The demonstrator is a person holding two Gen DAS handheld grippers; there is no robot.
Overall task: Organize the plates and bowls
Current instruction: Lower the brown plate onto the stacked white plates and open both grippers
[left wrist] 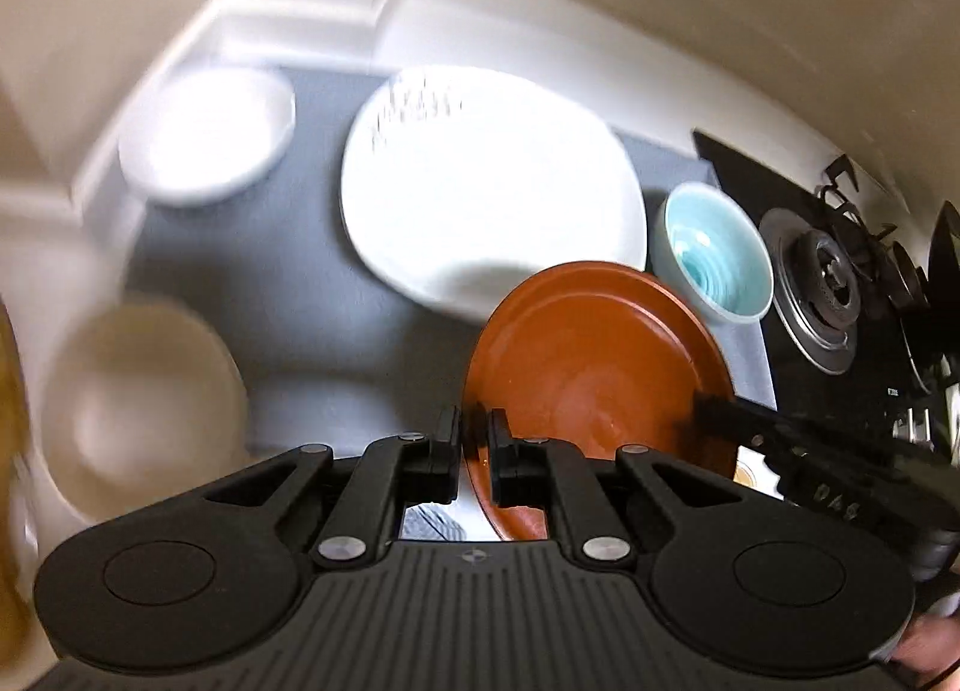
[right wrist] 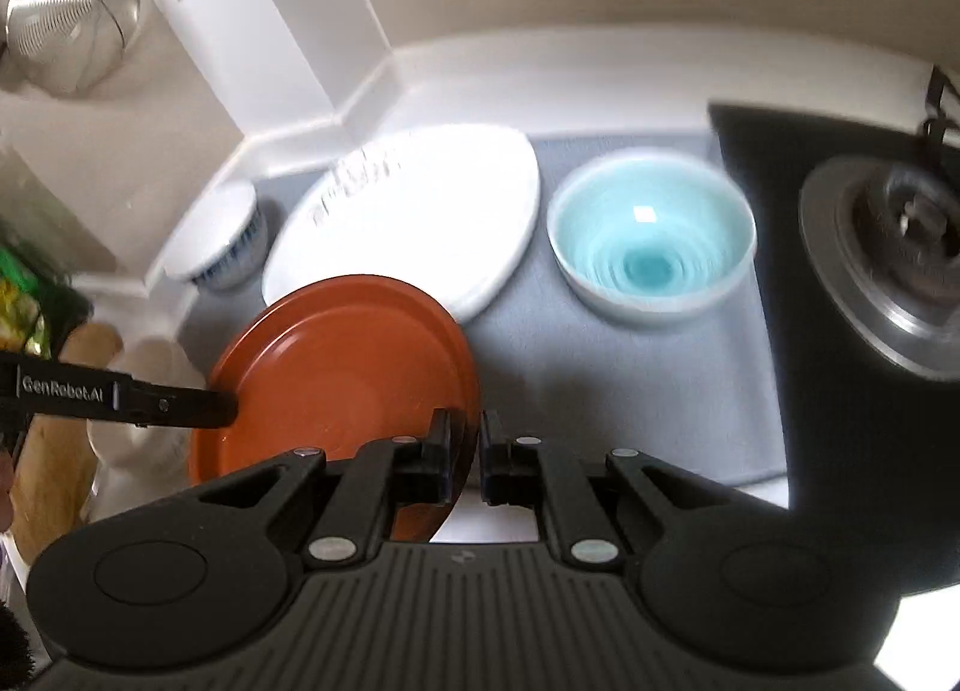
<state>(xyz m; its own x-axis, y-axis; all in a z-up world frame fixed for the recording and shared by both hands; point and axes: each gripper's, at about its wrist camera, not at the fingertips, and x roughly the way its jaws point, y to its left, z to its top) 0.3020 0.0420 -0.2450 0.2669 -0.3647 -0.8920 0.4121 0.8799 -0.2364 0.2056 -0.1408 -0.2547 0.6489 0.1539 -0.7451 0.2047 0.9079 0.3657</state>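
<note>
A brown plate (left wrist: pixel 600 367) hangs tilted above the grey mat (left wrist: pixel 288 283), held at two opposite rims. My left gripper (left wrist: pixel 474 428) is shut on its left rim. In that view my right gripper (left wrist: pixel 701 410) clamps the plate's right rim. The right wrist view shows the same brown plate (right wrist: pixel 342 367) with my right gripper (right wrist: pixel 474 436) shut on its near-right rim, and my left gripper (right wrist: pixel 231 407) reaches in from the left onto the far rim. Behind lie a large white plate (left wrist: pixel 492 193) (right wrist: pixel 420 211), a teal bowl (left wrist: pixel 714 253) (right wrist: pixel 651 247) and a white bowl (left wrist: pixel 210 138) (right wrist: pixel 219 247).
A cream bowl (left wrist: pixel 144 403) sits at the left of the mat. A black gas stove (left wrist: pixel 828 295) (right wrist: pixel 888 247) borders the mat on the right. White wall trim (left wrist: pixel 300 18) closes the back corner. A metal strainer (right wrist: pixel 72 12) hangs at upper left.
</note>
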